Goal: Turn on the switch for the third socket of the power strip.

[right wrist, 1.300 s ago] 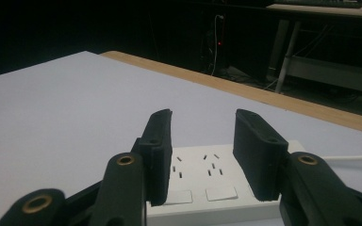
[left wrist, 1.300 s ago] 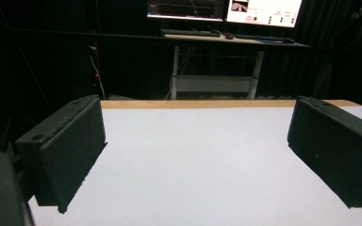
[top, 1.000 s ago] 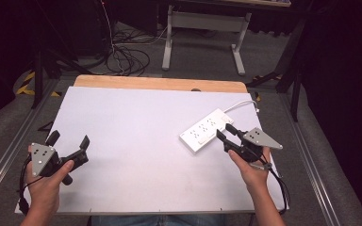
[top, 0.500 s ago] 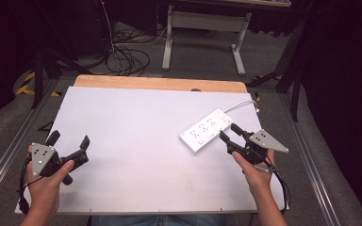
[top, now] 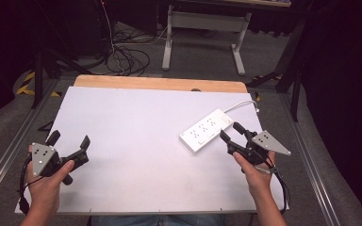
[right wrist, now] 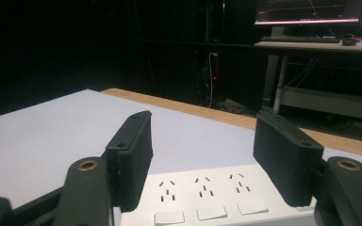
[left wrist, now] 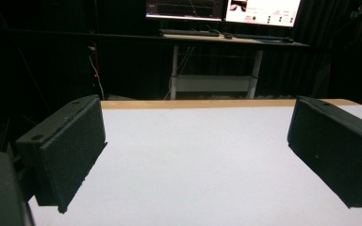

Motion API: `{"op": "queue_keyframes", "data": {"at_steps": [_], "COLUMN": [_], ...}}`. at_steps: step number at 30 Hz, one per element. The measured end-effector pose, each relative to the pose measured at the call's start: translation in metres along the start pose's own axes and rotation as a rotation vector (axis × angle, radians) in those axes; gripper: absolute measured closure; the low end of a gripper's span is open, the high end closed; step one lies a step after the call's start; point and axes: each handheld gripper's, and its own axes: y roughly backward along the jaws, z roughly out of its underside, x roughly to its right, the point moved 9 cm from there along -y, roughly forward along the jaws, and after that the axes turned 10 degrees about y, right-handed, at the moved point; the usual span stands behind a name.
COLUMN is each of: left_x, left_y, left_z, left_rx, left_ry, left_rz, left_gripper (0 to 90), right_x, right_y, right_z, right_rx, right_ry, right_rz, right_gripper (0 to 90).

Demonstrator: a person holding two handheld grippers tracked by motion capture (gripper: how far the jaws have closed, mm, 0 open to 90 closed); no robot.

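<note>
The high view looks forward and down from above the person's side, taking in the whole white table [top: 136,141], both hands and the floor beyond. The left gripper view sits low, just above the table [left wrist: 193,155], looking level along its own jaws toward the far wooden edge and a desk with monitors [left wrist: 221,9]. The right gripper view is also low and close, looking over a power strip [right wrist: 207,193] toward the same desk. All three views share the table top and its wooden far edge.
</note>
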Motion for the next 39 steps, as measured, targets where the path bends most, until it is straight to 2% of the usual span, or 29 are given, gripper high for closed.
{"op": "queue_keyframes", "data": {"at_steps": [5, 12, 18, 20, 26, 29, 39], "left_x": [0.000, 0.000, -0.001, 0.000, -0.001, -0.001, -0.001], "left_y": [0.000, 0.000, 0.000, 0.000, 0.000, 0.000, 0.000], "left_z": [0.000, 0.000, 0.000, 0.000, 0.000, 0.000, 0.000], "left_rx": [-0.001, -0.001, 0.001, 0.001, 0.001, 0.001, 0.001], "left_ry": [-0.002, -0.001, 0.002, 0.003, 0.003, 0.004, 0.004], "left_rz": [-0.001, -0.001, -0.002, -0.002, -0.003, -0.002, -0.002], "left_gripper": [5.2, 5.2, 5.2, 5.2, 5.2, 5.2, 5.2], "right_x": [0.000, 0.005, 0.004, 0.004, 0.006, 0.005, 0.006], "right_y": [0.006, 0.011, 0.011, 0.012, 0.011, 0.011, 0.011], "right_z": [0.001, 0.001, 0.000, -0.001, 0.000, 0.001, 0.002], "right_rx": [0.006, 0.033, 0.041, 0.044, 0.041, 0.040, 0.032], "right_ry": [0.001, -0.038, -0.021, -0.032, -0.028, -0.021, -0.008], "right_rz": [-0.010, -0.002, -0.009, -0.008, -0.002, -0.015, -0.005], "right_gripper": [35.0, 28.6, 20.7, 17.7, 14.4, 9.0, 5.3]}}
